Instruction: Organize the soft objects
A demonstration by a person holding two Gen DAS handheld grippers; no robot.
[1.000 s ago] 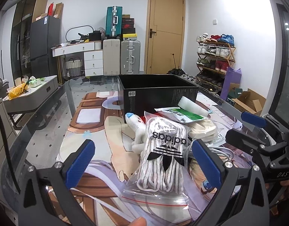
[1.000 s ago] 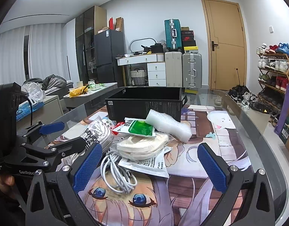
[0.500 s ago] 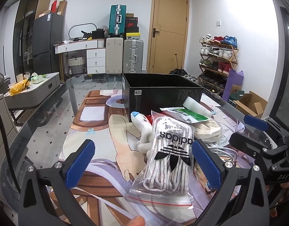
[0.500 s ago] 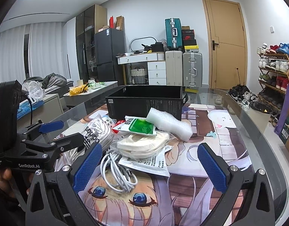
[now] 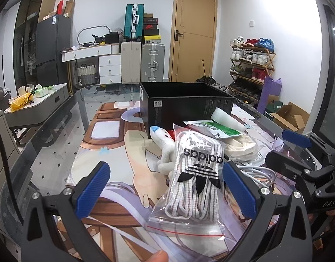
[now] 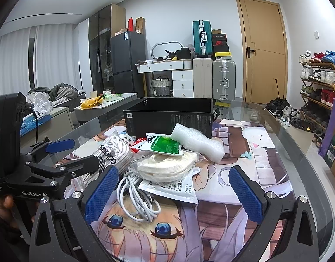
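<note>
Left gripper [image 5: 166,187] nearest, ribbed blue pads wide apart, holding nothing; clear crinkly zip bag of white laces [image 5: 195,181] lying just fwd, btwn the pads. Right gripper [image 6: 175,193] likewise spread wide, empty, over glossy printed mat [image 6: 244,187] on glass table [image 6: 298,152]. Just ahead: coiled white cable [image 6: 137,194], flat printed pouch [image 6: 174,188], soft cream masks in film [image 6: 167,166] stacked on it. Further: shiny green packet [image 6: 165,145], bumpy white foam roll [image 6: 198,142] leaning across, small plush toy [image 5: 165,139] at left of pile. Behind all, open matte black box [image 6: 169,118], rectangular, touching pile's far edge.
</note>
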